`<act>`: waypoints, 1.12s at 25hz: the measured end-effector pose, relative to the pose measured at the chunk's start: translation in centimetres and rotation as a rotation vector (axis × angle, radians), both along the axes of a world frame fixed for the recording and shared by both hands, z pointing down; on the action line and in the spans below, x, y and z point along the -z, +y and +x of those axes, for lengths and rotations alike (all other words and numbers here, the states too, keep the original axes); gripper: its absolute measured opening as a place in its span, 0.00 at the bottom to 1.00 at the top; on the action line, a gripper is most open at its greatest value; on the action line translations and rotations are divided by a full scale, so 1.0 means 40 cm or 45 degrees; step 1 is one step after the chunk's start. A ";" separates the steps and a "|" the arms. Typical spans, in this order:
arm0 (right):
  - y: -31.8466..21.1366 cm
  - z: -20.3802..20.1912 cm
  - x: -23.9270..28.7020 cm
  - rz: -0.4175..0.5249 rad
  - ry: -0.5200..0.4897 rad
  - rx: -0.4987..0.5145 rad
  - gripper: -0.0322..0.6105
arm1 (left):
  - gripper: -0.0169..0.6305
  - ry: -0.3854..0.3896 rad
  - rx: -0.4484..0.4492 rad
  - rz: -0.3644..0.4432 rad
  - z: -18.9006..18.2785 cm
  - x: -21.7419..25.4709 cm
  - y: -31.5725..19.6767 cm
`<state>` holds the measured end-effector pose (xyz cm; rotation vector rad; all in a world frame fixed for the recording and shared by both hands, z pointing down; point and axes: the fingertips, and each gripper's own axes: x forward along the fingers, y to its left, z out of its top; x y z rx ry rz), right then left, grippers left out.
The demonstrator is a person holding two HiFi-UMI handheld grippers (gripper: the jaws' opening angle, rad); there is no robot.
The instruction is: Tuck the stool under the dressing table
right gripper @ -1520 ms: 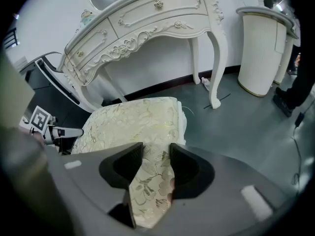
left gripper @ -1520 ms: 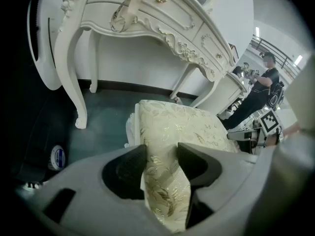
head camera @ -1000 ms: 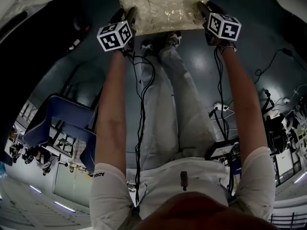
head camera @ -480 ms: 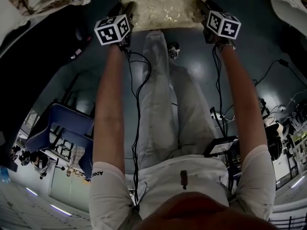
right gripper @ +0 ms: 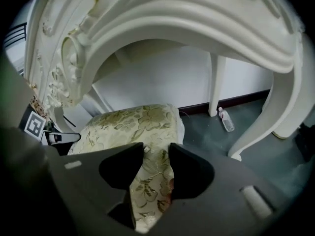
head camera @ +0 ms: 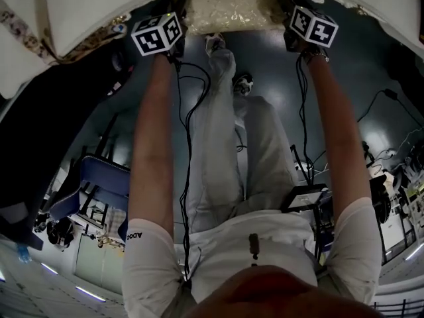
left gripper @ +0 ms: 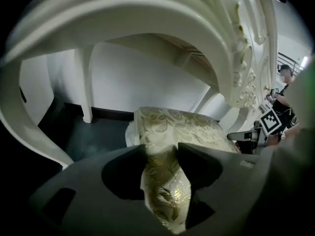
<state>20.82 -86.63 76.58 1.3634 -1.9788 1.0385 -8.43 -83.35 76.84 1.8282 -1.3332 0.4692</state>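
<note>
Slid further under dressing table (head camera: 99, 5), stool (head camera: 228, 12) cushion cream-gold floral

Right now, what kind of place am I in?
Probably a lab or studio with a mock bedroom corner, not a home: an ornate white dressing table and brocade stool stand on a dark floor with loose cables and a blue chair nearby.

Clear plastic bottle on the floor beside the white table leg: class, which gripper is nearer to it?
Right. The right gripper clamps the gold floral cushioned stool at the edge nearest the bottle; the left gripper clamps its opposite edge, farther off.
</note>
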 end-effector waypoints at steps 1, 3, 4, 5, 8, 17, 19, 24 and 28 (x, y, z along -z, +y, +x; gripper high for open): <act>-0.015 -0.001 0.003 0.009 -0.005 -0.006 0.33 | 0.36 0.003 -0.003 0.005 -0.001 0.001 -0.019; -0.036 0.000 0.011 0.022 -0.012 -0.017 0.34 | 0.37 0.021 -0.004 0.012 0.000 0.007 -0.044; -0.038 0.001 0.016 0.024 -0.018 -0.025 0.34 | 0.38 0.023 0.002 0.020 -0.002 0.012 -0.047; -0.034 0.002 0.021 0.026 -0.025 -0.035 0.35 | 0.38 0.008 0.008 0.036 -0.007 0.021 -0.042; 0.019 0.003 0.030 0.021 -0.050 -0.037 0.35 | 0.30 -0.134 -0.015 0.098 -0.013 0.050 0.012; 0.274 0.072 -0.050 -0.180 0.019 0.006 0.31 | 0.31 -0.153 -0.065 -0.112 0.051 -0.028 0.279; 0.294 0.057 -0.044 -0.215 0.018 0.026 0.31 | 0.31 -0.151 -0.075 -0.142 0.054 -0.032 0.294; 0.260 0.026 -0.036 -0.242 0.055 0.062 0.32 | 0.31 -0.113 -0.017 -0.180 0.056 -0.022 0.270; 0.181 0.037 -0.037 -0.217 0.100 0.016 0.32 | 0.30 -0.092 -0.040 -0.186 0.066 -0.025 0.213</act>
